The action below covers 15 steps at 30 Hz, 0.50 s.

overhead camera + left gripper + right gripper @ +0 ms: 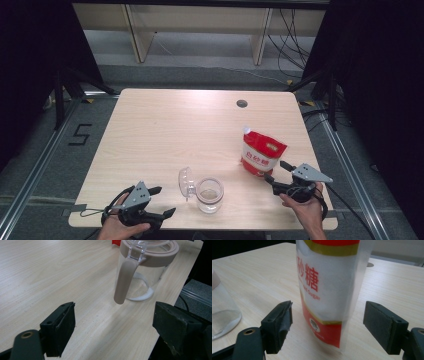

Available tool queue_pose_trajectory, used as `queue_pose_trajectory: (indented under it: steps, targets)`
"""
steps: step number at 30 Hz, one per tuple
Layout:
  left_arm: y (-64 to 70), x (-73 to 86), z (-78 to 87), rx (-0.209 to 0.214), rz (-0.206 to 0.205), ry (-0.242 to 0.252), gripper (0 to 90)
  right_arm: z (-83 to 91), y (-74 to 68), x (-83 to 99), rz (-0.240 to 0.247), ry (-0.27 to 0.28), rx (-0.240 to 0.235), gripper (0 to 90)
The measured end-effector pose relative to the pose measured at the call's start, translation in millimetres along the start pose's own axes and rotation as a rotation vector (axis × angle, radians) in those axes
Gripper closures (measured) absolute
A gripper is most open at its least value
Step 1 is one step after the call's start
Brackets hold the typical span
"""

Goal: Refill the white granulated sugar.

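A red and white sugar bag (262, 155) stands upright on the right part of the wooden table (165, 130). A clear glass jar (209, 195) sits near the front edge, and its pink-rimmed lid (186, 182) hangs open to the left. My right gripper (276, 171) is open just in front of the bag. In the right gripper view the sugar bag (329, 290) stands between my gripper's (328, 325) spread jaws, a little ahead of them. My left gripper (165, 201) is open, left of the jar. The left gripper view has the jar (142, 272) ahead of my open gripper (115, 325), its pink lid strap (123, 282) facing me.
A round cable hole (242, 103) lies near the table's far edge. The jar (222, 315) is left of the bag in the right gripper view. The table's front edge runs close to both hands. Dark curtains and tripod legs flank the table.
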<state>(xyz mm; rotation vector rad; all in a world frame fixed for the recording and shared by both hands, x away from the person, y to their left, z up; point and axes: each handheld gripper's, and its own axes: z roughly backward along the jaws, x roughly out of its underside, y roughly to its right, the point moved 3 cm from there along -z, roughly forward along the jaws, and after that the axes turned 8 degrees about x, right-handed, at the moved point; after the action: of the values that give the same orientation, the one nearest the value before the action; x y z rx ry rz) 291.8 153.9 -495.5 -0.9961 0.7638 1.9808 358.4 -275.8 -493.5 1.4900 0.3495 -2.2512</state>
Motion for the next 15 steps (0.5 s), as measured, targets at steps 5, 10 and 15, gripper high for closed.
queue_pose_trajectory:
  steps: [5,10,15]
  targets:
    - [0.6,0.2,-3.3,0.003,-0.005,-0.009,17.8,-8.0,-0.7,-1.5,-0.008,-0.002,0.007,22.6]
    - [1.7,0.2,-4.4,0.003,-0.002,-0.008,17.8,-15.2,0.8,-3.1,0.004,0.012,-0.009,23.8]
    - [1.4,0.5,-4.3,0.005,-0.005,-0.011,17.8,-24.1,1.1,-5.1,0.010,0.047,-0.030,24.4]
